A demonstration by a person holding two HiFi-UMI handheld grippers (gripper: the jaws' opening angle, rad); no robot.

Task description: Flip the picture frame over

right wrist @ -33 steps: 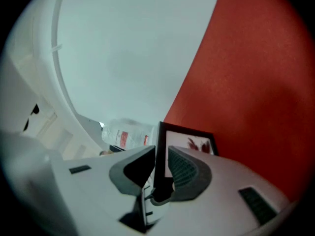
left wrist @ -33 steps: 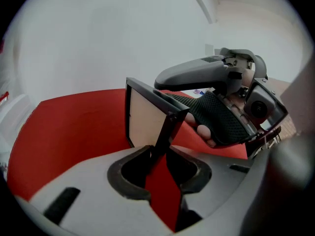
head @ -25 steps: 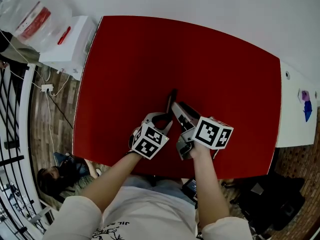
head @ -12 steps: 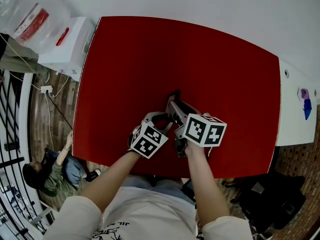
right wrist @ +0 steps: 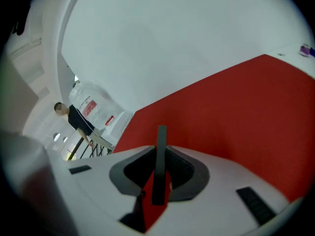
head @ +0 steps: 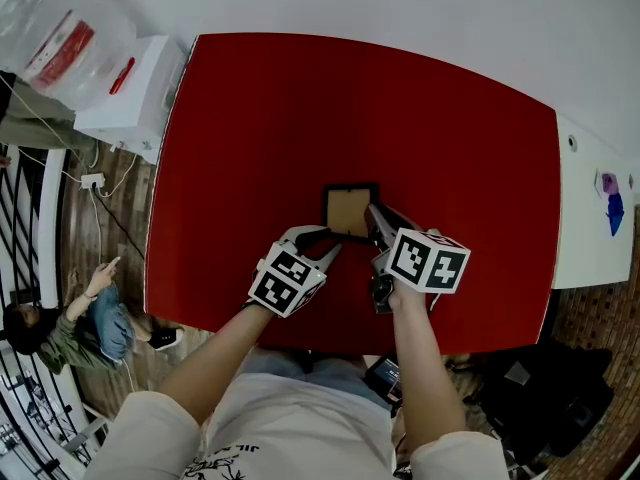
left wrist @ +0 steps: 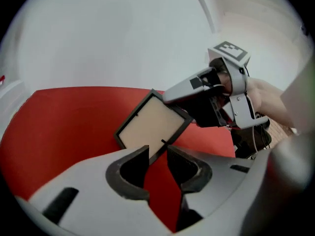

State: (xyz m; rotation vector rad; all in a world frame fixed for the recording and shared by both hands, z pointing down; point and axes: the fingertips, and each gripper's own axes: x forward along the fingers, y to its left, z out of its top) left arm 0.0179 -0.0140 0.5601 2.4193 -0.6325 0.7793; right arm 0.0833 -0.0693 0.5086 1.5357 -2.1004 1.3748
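Right gripper view: fingers [right wrist: 186, 173], just closing, clamp picture frame [right wrist: 159, 154] edgewise.

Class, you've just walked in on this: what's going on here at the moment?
A person works two hand-held grippers over a red table. The right gripper has the picture frame by one edge, its jaws having just been closing on it, and holds it at a tilt with the tan panel showing. The left gripper has just been opening its jaws; the frame's near corner sits at their gap, unpressed.
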